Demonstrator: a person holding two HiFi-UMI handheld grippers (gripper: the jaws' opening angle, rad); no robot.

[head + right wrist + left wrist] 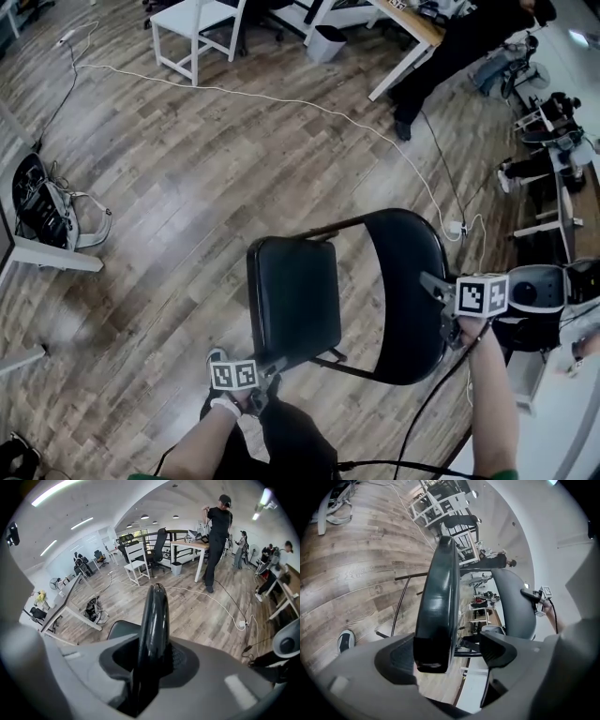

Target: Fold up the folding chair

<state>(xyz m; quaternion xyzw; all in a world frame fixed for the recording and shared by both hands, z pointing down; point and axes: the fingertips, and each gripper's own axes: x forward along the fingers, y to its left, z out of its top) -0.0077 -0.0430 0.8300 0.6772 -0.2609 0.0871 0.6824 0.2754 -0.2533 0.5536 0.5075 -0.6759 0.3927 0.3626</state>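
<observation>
Wood-plank floor (187,187), open office room. Black folding chair (356,309) at centre of head view, seat (292,300) and backrest (408,291) side by side, narrow gap between them.

Hidden / unclear:
- Chair legs mostly covered by seat and backrest; only a thin frame bar (328,228) showing behind the seat.
- Chair feet out of sight; contact with the floor not readable.
- Holder's arms (492,403) cut off at bottom edge of head view.
- Room beyond the chair bent and small at the rims of both tool views; little detail there.

Left tool (450,653): at the seat's near edge, jaws spread wider than the padding. Seat edge between them, lying against the jaw on the view's left; clear gap to the other jaw. No pinch.

Right tool (152,660): on the backrest's top edge, jaws pressed against it from both sides, padded rim clamped between them.

Surroundings, relative to the chair:
- white cable (281,98) winding across the floor beyond it
- white chair (197,28) and desk (412,37) farther beyond
- person in black (459,42) at the desk
- grey bag (47,202) with straps, well off to its left
- shoe (345,640) on the floor near the seat's near edge
</observation>
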